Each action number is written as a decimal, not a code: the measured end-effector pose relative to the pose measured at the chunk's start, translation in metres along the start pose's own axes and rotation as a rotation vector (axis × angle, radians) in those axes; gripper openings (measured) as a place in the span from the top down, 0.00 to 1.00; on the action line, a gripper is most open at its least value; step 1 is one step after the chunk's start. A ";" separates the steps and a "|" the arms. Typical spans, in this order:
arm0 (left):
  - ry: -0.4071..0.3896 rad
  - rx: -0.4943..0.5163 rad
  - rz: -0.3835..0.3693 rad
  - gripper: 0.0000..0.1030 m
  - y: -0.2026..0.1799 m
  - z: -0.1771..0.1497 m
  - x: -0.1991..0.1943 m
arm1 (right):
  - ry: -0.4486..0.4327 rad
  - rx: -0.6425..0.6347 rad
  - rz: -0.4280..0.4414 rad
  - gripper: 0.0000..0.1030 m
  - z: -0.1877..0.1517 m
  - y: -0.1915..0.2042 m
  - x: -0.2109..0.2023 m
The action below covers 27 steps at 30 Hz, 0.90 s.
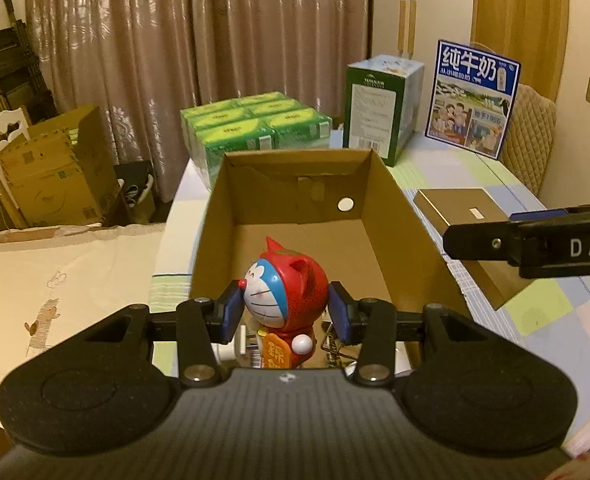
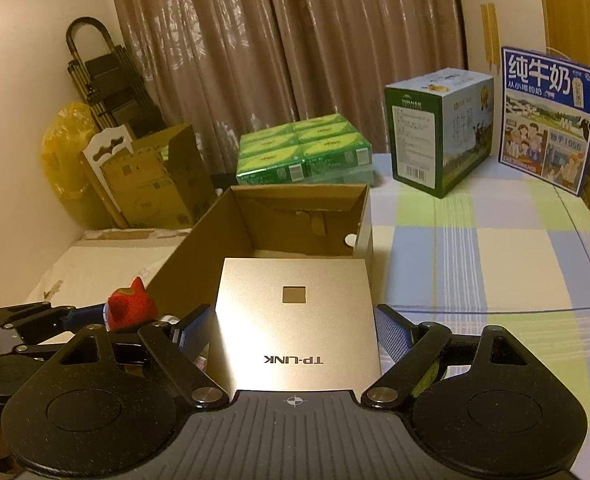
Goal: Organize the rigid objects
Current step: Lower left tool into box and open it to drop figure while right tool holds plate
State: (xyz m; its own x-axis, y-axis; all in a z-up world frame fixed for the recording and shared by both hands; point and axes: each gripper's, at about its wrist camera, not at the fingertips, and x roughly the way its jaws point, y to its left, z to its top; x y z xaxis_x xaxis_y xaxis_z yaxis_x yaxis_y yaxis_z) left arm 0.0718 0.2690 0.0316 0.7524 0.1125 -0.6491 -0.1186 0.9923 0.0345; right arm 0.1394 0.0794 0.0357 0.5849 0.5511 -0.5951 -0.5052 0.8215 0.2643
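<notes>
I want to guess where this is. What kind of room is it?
Probably a room in someone's home, maybe a dining room. There is a table with a checked cloth, long curtains behind it, and milk cartons and green packs stacked on the table.

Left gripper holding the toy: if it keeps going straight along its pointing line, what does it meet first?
Likely the floor of the open cardboard box, just ahead of the left gripper shut on the Doraemon figure. Depth is uncertain.
</notes>
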 end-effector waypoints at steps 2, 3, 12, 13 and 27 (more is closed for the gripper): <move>0.007 -0.001 -0.006 0.61 -0.001 -0.001 0.005 | 0.006 0.003 -0.003 0.20 -0.002 -0.001 0.003; 0.011 -0.001 -0.008 0.61 -0.001 -0.001 0.007 | 0.008 0.004 -0.004 0.20 -0.002 -0.001 0.003; 0.035 -0.006 -0.015 0.61 0.001 -0.004 0.017 | 0.010 0.006 -0.005 0.20 -0.002 0.000 0.008; 0.037 -0.008 -0.017 0.61 0.002 -0.003 0.018 | 0.010 0.005 -0.005 0.20 -0.002 0.000 0.008; 0.048 -0.012 -0.017 0.61 0.006 -0.004 0.021 | 0.013 0.002 -0.003 0.20 0.000 0.003 0.010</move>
State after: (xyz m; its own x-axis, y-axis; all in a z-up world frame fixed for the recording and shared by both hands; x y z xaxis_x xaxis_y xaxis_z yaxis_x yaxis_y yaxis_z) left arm 0.0846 0.2768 0.0153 0.7227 0.0930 -0.6849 -0.1142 0.9934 0.0143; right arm 0.1430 0.0873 0.0306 0.5781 0.5466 -0.6058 -0.5022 0.8235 0.2638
